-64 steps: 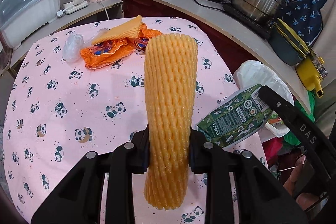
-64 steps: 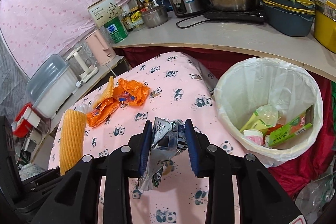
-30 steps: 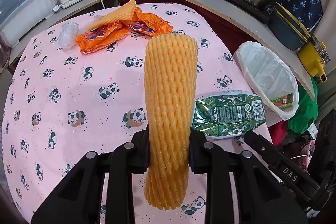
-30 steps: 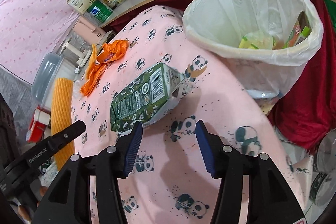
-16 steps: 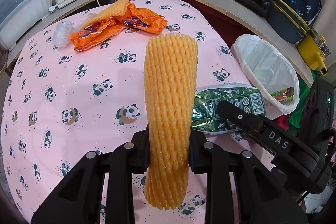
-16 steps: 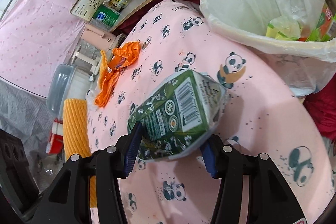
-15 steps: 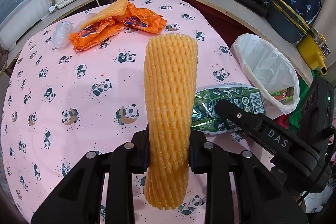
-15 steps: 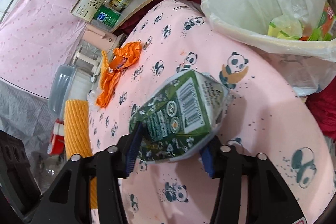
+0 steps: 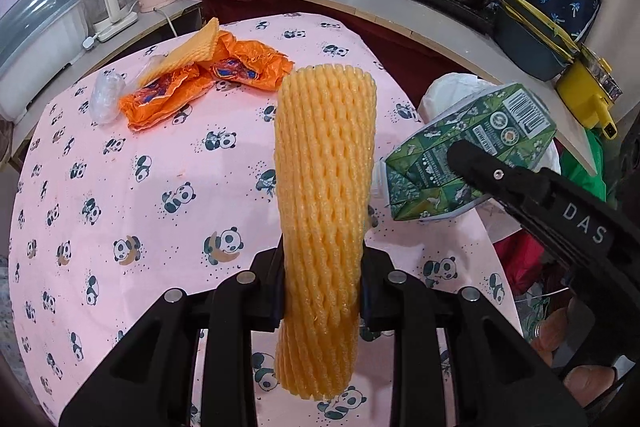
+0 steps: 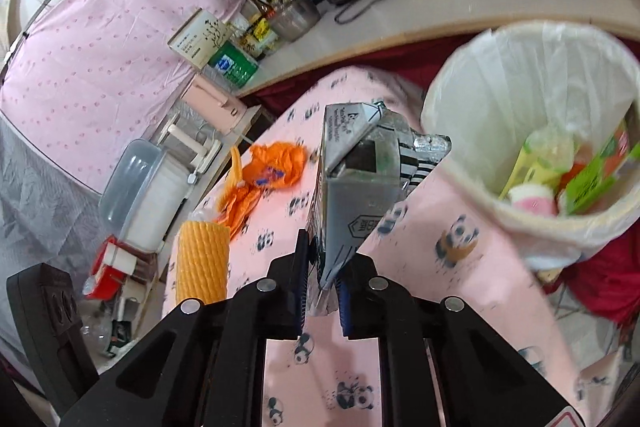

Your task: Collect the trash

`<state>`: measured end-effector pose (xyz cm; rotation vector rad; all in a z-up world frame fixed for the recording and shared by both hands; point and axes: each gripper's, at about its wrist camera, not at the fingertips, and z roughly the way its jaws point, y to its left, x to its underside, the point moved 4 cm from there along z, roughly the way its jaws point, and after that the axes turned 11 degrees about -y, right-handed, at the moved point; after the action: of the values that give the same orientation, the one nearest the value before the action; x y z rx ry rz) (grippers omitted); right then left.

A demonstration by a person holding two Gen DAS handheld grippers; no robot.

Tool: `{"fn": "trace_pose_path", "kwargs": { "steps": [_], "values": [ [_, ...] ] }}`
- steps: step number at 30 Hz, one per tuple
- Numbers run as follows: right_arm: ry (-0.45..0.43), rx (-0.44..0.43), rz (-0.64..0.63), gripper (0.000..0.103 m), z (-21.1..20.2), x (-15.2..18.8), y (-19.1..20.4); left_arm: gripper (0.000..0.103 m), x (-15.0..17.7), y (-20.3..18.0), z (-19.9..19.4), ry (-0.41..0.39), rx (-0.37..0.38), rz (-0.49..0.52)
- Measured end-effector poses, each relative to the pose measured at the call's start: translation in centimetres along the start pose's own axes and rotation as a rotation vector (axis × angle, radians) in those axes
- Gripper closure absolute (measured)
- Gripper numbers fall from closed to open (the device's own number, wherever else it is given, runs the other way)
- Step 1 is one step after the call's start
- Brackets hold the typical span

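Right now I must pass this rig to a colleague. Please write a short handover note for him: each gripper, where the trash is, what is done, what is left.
Left gripper: shut on the yellow foam net sleeve, held upright above the table.
Right gripper: shut on the green carton, lifted off the cloth, beside the white-lined trash bin.
Done: the bin already holds some packaging; both pieces are in grasp.
Left: drop the carton in the bin, then the sleeve. On the far side of the table the orange wrappers, a flat foam net piece and a clear plastic ball still wait.
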<state>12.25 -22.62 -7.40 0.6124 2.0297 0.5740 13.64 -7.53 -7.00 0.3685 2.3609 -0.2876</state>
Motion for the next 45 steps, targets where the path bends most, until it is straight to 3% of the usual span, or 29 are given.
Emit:
{"fn": "trace_pose_path", "kwargs": {
  "steps": [15,22,31,33,41,45],
  "values": [
    [-0.248,0.147,-0.125,0.091,-7.7,-7.7,-3.0,0.076,-4.0,-7.6,1.1,-0.051,0.073,0.114],
    [-0.328,0.242,-0.081,0.091,-10.6,-10.7,-7.8,0.075,-5.4,-13.3,3.1,-0.050,0.133,0.196],
    [-0.366,0.326,-0.022,0.091,-11.9,-12.6,-12.9,0.075,-6.3,-19.2,6.5,-0.033,0.195,0.260],
    [-0.367,0.335,-0.017,0.091,-11.8,-12.8,-13.6,0.071,-6.6,-19.9,7.1,-0.035,0.202,0.265],
    [-0.360,0.342,-0.018,0.091,-10.9,-13.3,-14.7,0.036,-7.3,-20.7,8.4,-0.059,0.174,0.271],
    [-0.351,0.339,-0.032,0.091,-10.1,-13.5,-14.4,0.031,-7.6,-20.4,8.5,-0.072,0.167,0.270]
  ]
}}
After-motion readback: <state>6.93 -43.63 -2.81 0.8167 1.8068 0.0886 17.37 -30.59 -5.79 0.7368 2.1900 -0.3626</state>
